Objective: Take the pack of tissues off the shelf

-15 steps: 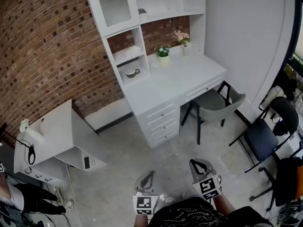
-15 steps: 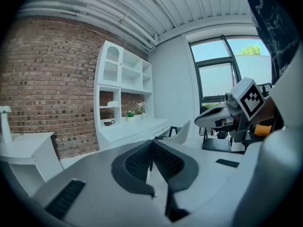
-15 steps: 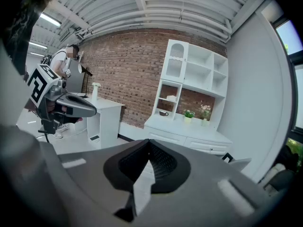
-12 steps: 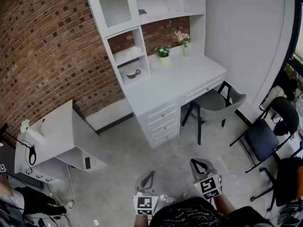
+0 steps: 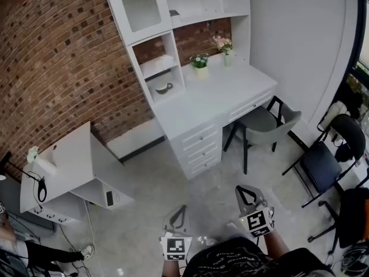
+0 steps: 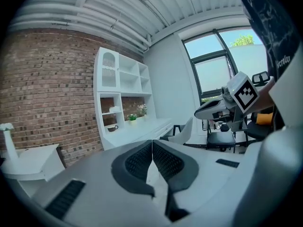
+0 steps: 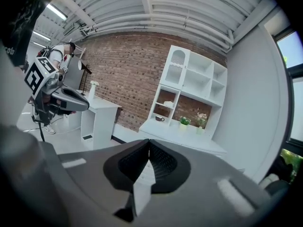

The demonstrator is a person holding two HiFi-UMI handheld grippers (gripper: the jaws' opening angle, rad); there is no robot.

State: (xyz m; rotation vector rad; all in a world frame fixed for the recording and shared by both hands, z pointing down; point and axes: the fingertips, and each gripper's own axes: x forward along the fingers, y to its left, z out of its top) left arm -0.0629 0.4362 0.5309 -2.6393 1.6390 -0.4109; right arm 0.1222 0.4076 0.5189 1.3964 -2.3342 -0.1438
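Fingers [image 5: 173, 221] of the left gripper [image 5: 182, 210] and those of the right gripper [image 5: 243, 190] sit low in the head view, above bare floor and well apart from the white table [image 5: 207, 105] with its shelf unit [image 5: 151, 25] against the brick wall [image 5: 57, 56]. Compared with a moment ago, little has shifted. The right gripper has crept slightly forward, the left has barely moved, and the room has slid only a touch in frame. I judge the approach has hardly begun. From up here the pack of tissues does not stand out from the white shelves; a cup [image 5: 163, 88] shows in the lower open compartment.

Left gripper view: the left gripper's textured pads are pressed together with nothing between them. Beyond them, a pale block that is probably the pack of tissues [image 6: 115, 109] lies on the shelf above the cup, far off. A small potted plant [image 6: 132, 117] stands on the table beside it.

Right gripper view: its fingers [image 7: 163, 162] are likewise closed tip to tip and empty. The same pale pack shows in the upper open compartment, with the whole floor still to cross before any reach; both pairs of fingers will need to spread first.
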